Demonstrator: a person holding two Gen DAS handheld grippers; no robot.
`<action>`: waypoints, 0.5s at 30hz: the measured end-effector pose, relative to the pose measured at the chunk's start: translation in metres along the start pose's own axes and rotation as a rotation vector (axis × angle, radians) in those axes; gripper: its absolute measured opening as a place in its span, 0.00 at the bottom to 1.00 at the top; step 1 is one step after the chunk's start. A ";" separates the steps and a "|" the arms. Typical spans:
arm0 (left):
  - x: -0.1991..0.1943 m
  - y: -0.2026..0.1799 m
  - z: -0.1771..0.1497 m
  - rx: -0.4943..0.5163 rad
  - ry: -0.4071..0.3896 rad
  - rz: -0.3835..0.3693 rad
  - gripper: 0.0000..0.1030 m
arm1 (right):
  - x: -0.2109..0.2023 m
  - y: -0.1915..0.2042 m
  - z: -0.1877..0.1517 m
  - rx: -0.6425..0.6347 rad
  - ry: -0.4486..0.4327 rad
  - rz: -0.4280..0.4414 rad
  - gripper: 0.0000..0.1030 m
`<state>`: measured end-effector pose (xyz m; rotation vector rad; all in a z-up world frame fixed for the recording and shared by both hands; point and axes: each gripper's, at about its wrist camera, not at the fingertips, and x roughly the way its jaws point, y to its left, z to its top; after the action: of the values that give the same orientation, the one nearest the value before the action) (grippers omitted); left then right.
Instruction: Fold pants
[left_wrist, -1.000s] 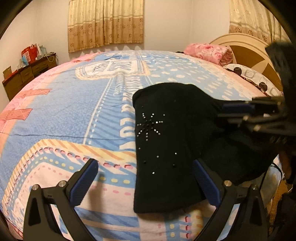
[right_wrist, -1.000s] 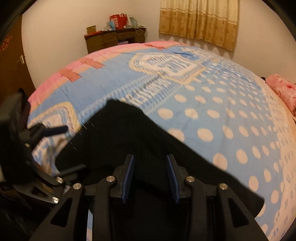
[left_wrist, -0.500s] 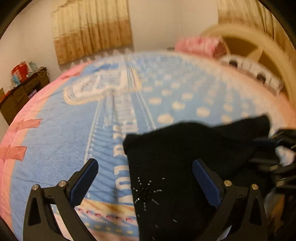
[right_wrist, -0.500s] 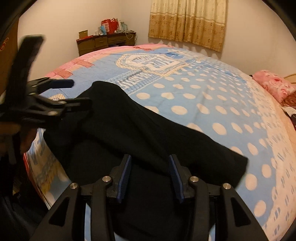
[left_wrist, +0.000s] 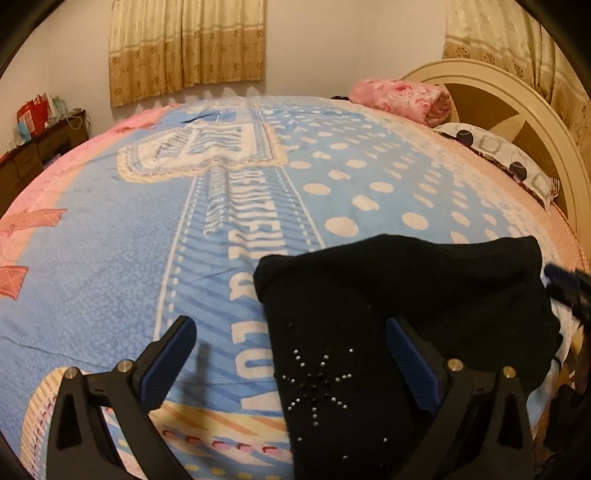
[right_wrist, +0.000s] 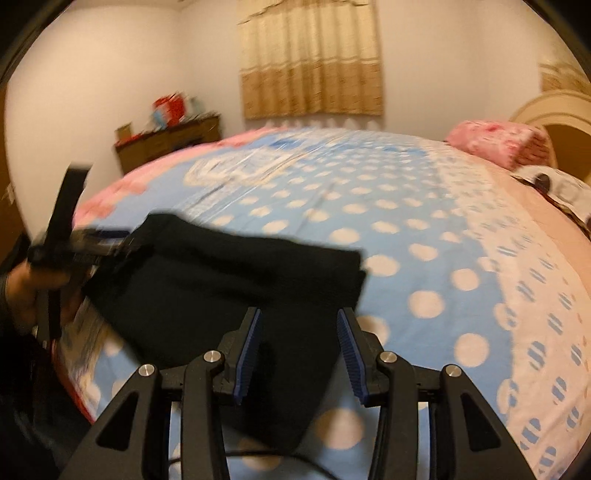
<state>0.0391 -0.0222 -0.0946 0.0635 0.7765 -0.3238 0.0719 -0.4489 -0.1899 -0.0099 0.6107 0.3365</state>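
On bedspread (left_wrist: 110, 236), folded black pants (left_wrist: 369, 295)

Black pants (left_wrist: 369, 332) with a silver-studded starburst lie on a bedspread (left_wrist: 110, 258) of blue with white polka dots, pink edges; far off, beige curtains (left_wrist: 186, 48) and a pink floral pillow (left_wrist: 400, 98).

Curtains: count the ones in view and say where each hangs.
2. One curtain hangs on the far wall beyond the bed; the other curtain hangs behind the headboard. More may lie outside the views.
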 end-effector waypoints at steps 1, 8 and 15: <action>0.001 0.001 0.001 0.000 -0.001 -0.001 1.00 | 0.002 -0.004 0.004 0.018 -0.007 -0.004 0.43; 0.003 0.007 0.002 -0.008 -0.009 -0.024 1.00 | 0.049 -0.026 0.018 0.111 0.049 -0.042 0.50; 0.001 0.004 0.002 -0.009 -0.007 -0.009 1.00 | 0.037 -0.037 0.015 0.178 0.034 -0.046 0.68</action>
<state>0.0425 -0.0186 -0.0939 0.0505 0.7716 -0.3287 0.1205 -0.4712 -0.2023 0.1408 0.6716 0.2373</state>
